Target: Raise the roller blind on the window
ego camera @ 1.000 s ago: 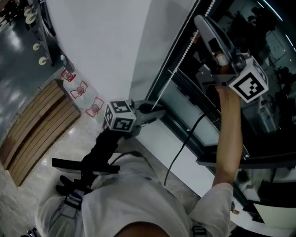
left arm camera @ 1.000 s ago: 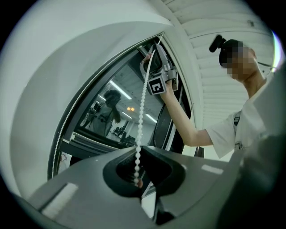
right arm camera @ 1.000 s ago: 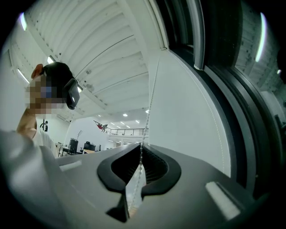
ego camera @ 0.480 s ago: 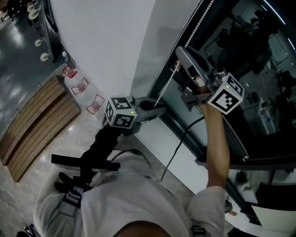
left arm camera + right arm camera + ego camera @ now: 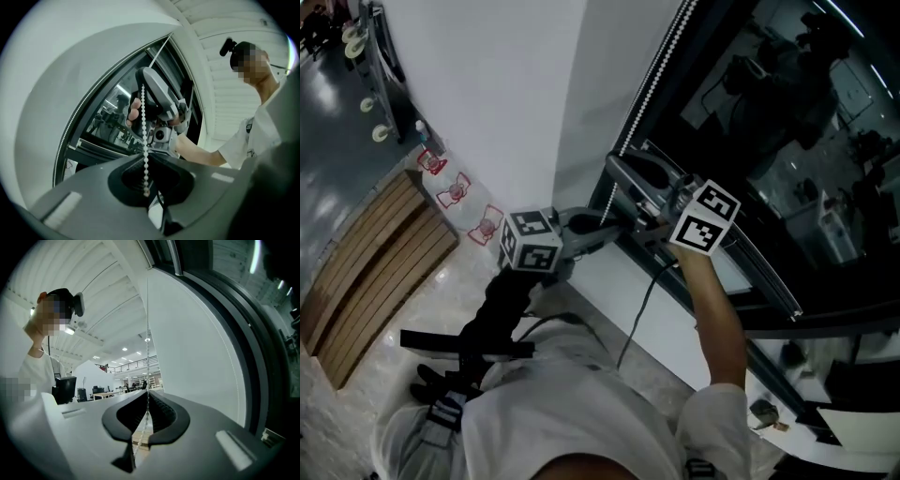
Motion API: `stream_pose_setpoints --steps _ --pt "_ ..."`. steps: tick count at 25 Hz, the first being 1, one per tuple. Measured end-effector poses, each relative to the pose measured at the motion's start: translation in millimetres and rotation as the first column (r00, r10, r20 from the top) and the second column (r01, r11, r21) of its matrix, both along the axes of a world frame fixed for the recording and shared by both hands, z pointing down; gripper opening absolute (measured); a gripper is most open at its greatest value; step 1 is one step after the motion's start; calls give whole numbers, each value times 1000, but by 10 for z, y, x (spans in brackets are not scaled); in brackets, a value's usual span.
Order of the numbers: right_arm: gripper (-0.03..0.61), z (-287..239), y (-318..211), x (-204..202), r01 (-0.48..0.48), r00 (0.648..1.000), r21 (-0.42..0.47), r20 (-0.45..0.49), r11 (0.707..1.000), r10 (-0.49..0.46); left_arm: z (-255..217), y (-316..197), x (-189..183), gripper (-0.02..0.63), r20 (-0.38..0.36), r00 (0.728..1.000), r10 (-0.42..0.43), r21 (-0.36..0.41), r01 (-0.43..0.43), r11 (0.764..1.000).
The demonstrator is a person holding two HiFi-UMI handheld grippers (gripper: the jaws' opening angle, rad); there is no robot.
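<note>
Shows right gripper (image 5: 147,392) and left gripper (image 5: 145,155) both clenched on the bead chain (image 5: 661,58) at the window's (image 5: 787,112) left edge. Calls for a straight, steady downward pull without slipping; blind itself out of view.

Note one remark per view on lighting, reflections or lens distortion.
Head view: dim, window glass dark with reflections. Left gripper view: fisheye curves the window frame, corners black. Right gripper view: brightly lit, bead chain a thin pale line.

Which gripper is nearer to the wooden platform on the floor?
Left. The left gripper holds the bead chain toward the platform; the right gripper clamps it nearer the window.
</note>
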State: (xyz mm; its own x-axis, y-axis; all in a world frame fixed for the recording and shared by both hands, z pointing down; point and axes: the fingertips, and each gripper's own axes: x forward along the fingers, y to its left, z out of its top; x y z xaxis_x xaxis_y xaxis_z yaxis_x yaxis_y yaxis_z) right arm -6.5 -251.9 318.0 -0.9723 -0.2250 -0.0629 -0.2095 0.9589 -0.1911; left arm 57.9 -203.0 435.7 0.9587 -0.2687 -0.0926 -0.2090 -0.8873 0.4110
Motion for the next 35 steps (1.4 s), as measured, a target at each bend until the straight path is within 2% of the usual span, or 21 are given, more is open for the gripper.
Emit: stream_pose_setpoints --steps 9,14,16,18,20,23,29,34,35 --pt "14 375 113 -8 8 999 -56 -41 998 -11 18 -10 -2 -2 -1 1000 -2 -5 2 1000" --pt "16 360 107 69 4 1000 -86 -2 996 -4 4 -14 -7 -2 -6 1000 -1 0 1 1000" --pt "21 337 87 105 -5 1000 -71 1 997 5 -3 -10 -6 -2 -8 1000 -1 3 1 1000" --pt "101 261 79 113 0 1000 -44 0 999 0 9 -7 -10 -2 -7 1000 0 2 0 1000" --pt "131 39 51 117 8 999 -18 33 1000 -8 27 -1 -13 -2 -8 1000 0 0 0 1000" --pt "138 -471 -38 115 2 997 61 81 998 -7 36 7 -2 -2 -10 1000 1 -3 -1 1000" --pt "131 -1496 -201 87 -35 993 244 122 969 5 38 1 6 -2 -9 1000 2 -6 -2 1000" --pt "91 -1960 -270 83 -78 989 312 147 947 33 49 11 -12 -2 -10 1000 -1 -8 1 1000" --pt "42 -1991 -278 89 -89 988 314 150 945 43 46 10 -14 -2 -11 1000 -2 -8 2 1000"
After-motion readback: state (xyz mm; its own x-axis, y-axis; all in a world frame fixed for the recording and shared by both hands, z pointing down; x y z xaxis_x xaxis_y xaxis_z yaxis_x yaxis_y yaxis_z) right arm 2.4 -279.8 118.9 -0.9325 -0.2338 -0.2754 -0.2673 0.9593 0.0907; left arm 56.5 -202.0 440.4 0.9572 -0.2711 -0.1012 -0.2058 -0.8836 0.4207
